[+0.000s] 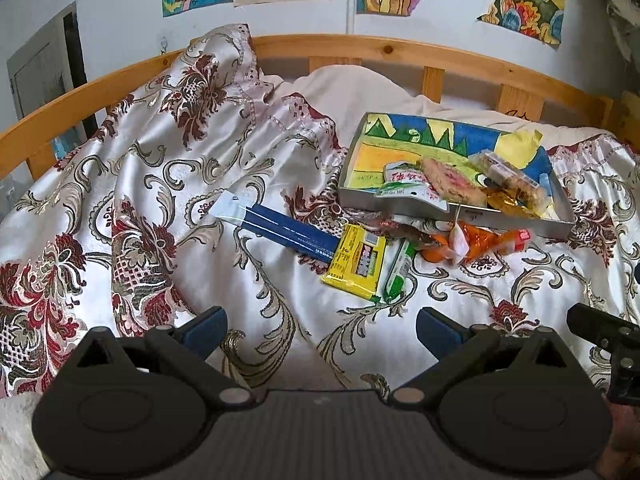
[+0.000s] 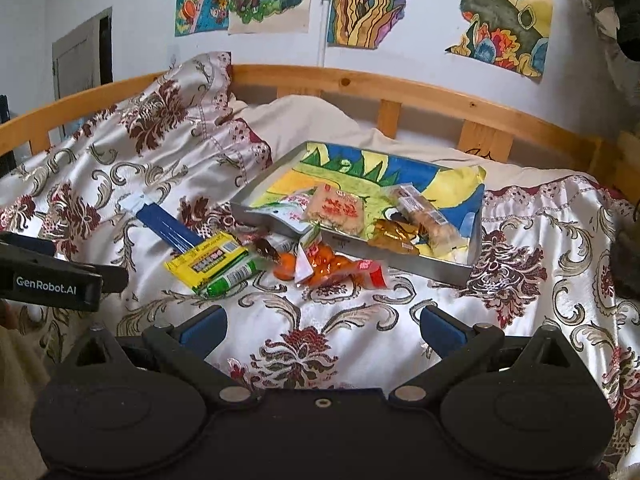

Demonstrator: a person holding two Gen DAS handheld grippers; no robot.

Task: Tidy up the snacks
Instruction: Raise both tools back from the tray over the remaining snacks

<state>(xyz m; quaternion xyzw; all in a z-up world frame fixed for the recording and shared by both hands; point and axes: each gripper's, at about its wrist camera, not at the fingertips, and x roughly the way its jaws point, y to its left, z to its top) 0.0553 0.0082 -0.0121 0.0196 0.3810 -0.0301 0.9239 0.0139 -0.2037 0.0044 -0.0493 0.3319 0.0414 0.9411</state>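
Floral bedspread (image 2: 152, 168) carries grey tray (image 2: 408, 264), yellow packet (image 2: 208, 260), orange bag (image 2: 332, 266), blue stick (image 2: 168, 226)

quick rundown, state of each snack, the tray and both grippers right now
left gripper: open, empty, above the bedspread
right gripper: open, empty
tray: on the bed, partly filled
rice cracker pack: in the tray
gold-wrapped snack: in the tray
yellow packet: outside the tray, on the bedspread
green stick pack: beside the yellow packet
orange snack bag: outside, against the tray's front wall
blue box: outside, flat
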